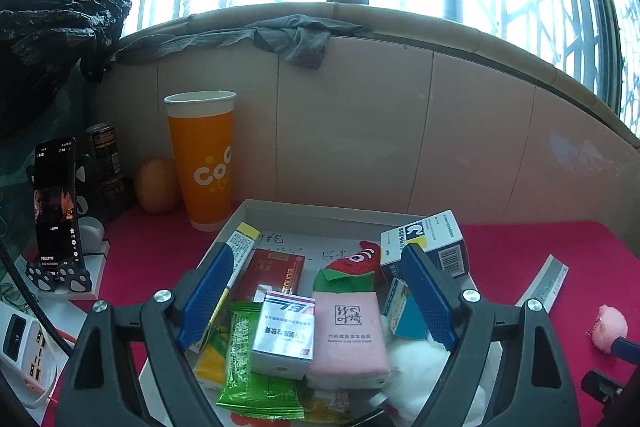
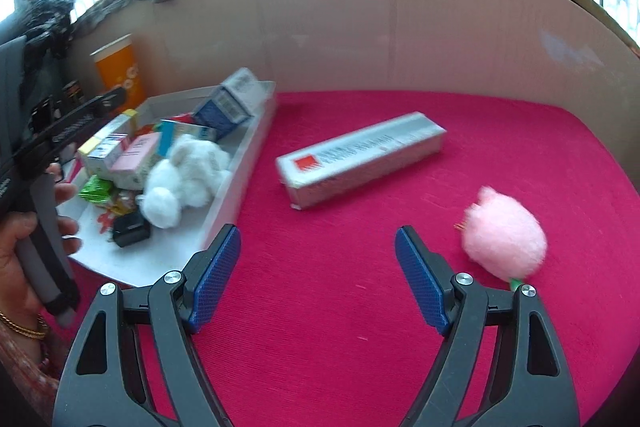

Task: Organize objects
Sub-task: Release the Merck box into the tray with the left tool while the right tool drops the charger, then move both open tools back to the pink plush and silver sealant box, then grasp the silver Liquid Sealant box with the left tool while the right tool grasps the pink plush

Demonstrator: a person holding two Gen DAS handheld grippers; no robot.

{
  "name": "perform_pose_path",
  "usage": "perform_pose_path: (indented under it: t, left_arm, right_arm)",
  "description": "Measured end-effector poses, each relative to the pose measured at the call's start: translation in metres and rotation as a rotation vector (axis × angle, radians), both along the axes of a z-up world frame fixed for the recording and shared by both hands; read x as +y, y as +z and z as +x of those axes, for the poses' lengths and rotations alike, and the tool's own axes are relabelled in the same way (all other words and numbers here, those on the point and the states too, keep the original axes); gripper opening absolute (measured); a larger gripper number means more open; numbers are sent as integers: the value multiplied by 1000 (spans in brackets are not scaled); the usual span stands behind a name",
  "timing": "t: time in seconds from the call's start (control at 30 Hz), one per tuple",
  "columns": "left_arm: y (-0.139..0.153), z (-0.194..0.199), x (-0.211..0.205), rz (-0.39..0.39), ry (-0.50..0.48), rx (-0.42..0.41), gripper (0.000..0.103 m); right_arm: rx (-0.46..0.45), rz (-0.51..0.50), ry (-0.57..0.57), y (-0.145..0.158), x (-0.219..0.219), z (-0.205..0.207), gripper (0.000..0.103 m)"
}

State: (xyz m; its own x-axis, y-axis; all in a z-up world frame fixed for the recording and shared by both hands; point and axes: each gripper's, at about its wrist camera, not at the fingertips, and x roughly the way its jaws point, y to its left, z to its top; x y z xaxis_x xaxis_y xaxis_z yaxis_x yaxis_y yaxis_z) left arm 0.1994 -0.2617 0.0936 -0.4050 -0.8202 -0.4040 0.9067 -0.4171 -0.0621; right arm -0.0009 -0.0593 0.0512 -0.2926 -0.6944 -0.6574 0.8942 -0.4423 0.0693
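A white tray on the red cloth holds several small boxes, a pink tissue pack, a green sachet and a white fluffy toy. My left gripper hangs open over the tray with nothing between its blue pads. My right gripper is open above bare red cloth, right of the tray. A pink plush ball lies just right of its right finger. A long silver box lies on the cloth beyond the right gripper.
An orange paper cup, an apple, cans and a phone on a stand are left of the tray. A power strip sits at the near left. A tiled wall stands behind. A hand grips the left tool.
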Motion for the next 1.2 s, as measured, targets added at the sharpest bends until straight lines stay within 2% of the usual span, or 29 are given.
perform_pose_path:
  t: [0.1, 0.23, 0.37, 0.5, 0.63, 0.73, 0.8, 0.97, 1.1, 1.2]
  left_arm:
    - [2, -6, 6, 6, -47, 4, 86]
    - [6, -22, 22, 25, -206, 17, 86]
    - [7, -48, 52, 14, -382, -39, 86]
    - [1, -80, 93, 107, -670, -63, 86]
    - [-15, -110, 127, 205, -783, -81, 86]
    - [-36, -128, 134, 285, -791, -129, 86]
    - [-42, -134, 132, 290, -762, -166, 86]
    - [-28, -140, 112, 289, -703, -162, 86]
    - [-19, -162, 95, 259, -648, -256, 86]
    - [-25, -187, 79, 292, -623, -335, 86]
  right_arm:
    - [-17, 12, -78, -7, 22, -26, 80]
    - [-50, 17, -181, -14, 51, -61, 80]
    - [-66, 32, -266, -18, 75, -89, 80]
    - [-93, 48, -304, -25, 90, -108, 80]
    - [-119, 78, -301, -35, 92, -117, 80]
    - [-112, 114, -270, -41, 83, -115, 83]
    - [-104, 120, -242, -41, 78, -114, 83]
    - [-55, 177, -182, -43, 48, -120, 84]
    - [-21, 208, -146, -44, 24, -126, 84]
    - [-17, 209, -119, -44, 16, -128, 84]
